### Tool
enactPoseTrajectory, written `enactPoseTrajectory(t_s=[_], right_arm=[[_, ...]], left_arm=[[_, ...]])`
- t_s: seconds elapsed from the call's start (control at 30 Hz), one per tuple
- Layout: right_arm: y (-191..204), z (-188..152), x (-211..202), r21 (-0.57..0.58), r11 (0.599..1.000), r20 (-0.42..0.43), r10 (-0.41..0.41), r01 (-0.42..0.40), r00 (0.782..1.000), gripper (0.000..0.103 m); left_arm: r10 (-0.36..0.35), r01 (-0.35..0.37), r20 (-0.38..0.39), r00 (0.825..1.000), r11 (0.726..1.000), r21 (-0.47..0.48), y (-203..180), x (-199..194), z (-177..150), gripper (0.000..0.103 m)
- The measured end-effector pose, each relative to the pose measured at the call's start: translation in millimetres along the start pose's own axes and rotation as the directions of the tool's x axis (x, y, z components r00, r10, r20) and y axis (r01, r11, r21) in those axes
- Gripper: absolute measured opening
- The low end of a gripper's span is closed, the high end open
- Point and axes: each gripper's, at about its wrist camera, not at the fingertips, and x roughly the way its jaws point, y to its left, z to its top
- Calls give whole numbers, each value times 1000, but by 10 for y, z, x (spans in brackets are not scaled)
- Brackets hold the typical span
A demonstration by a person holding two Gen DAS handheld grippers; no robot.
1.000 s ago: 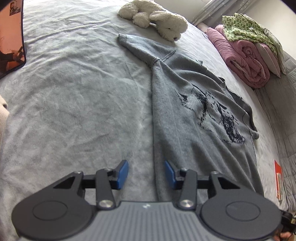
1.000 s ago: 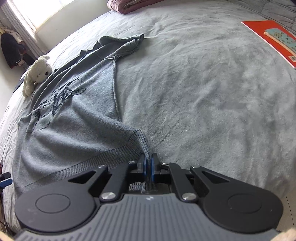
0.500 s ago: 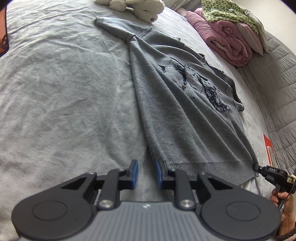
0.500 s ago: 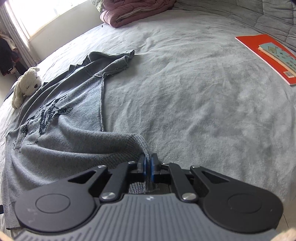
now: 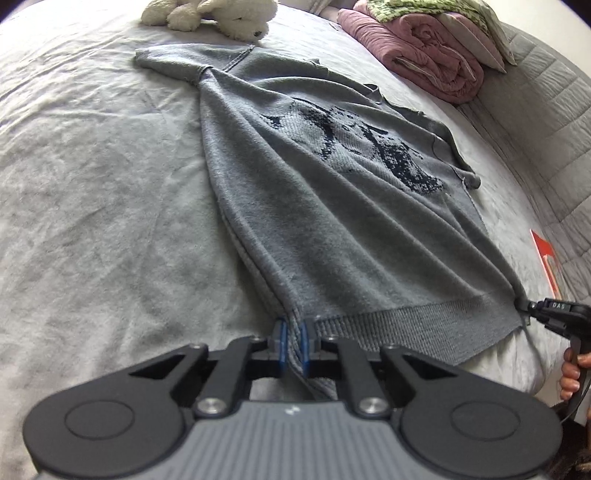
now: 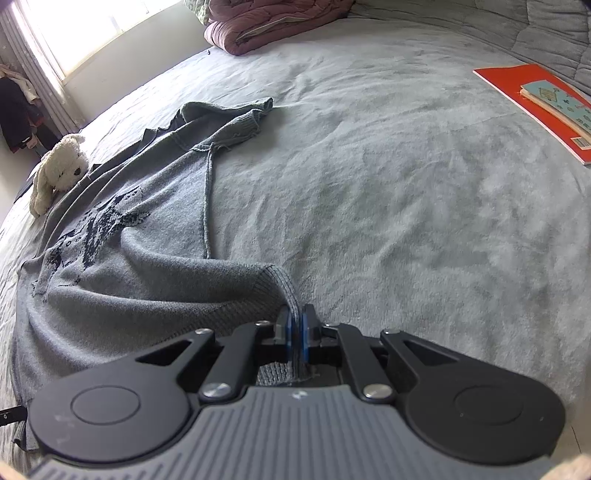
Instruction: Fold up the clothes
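Grey knit sweater (image 5: 332,206): spread front-up along the grey bed cover (image 5: 92,192), dark knitted motif (image 5: 369,144) on the chest, sleeves at the far end, ribbed hem nearest both cameras.

Left gripper (image 5: 291,345): blue pads clenched on the hem's left corner, knit bunched between them; the sweater runs straight away from it up the bed.

Right gripper (image 6: 295,338): clamped on the hem's other corner, fabric drawn up into a narrow ridge at the pads. In the left wrist view it appears at the right edge, hem stretched between the two corners, with fingers (image 5: 570,373) of the person's hand on its handle.

Cream plush dog (image 5: 218,16): just beyond the far sleeve.

Folded pink quilt (image 5: 424,55): far right, pillows stacked on it.

Red book (image 6: 532,99): on the cover, well right of the sweater, a pale blue booklet (image 6: 557,101) atop.
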Motion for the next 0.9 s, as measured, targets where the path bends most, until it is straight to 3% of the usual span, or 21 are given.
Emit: enactPoseTrajectory(t_s=[0.23,0.37,0.5,0.67,0.9], right_arm=[[-30,-4,-74,10,999,-10,34,-34,999,5],[-72,-30,-163,48,994,-38,96,-94,995,5],[-47,-49,-313,64,984,-64,173,-169,983,5],[-3,-78,-518,31,974,-85,227,-225,970,5],[23,-232,-437,-32,982,-176,176,-184,969,5]], left_arm=[[-92,97,37,995,982,-161,284,-339,-38,6],[-96,106,53,994,970,-217,429,-485,-79,5],[-83,99,86,993,973,-210,461,-682,-47,5],[-47,57,82,996,989,-135,408,-849,-12,5],[7,-7,-2,1000,996,-85,465,-695,-113,5]])
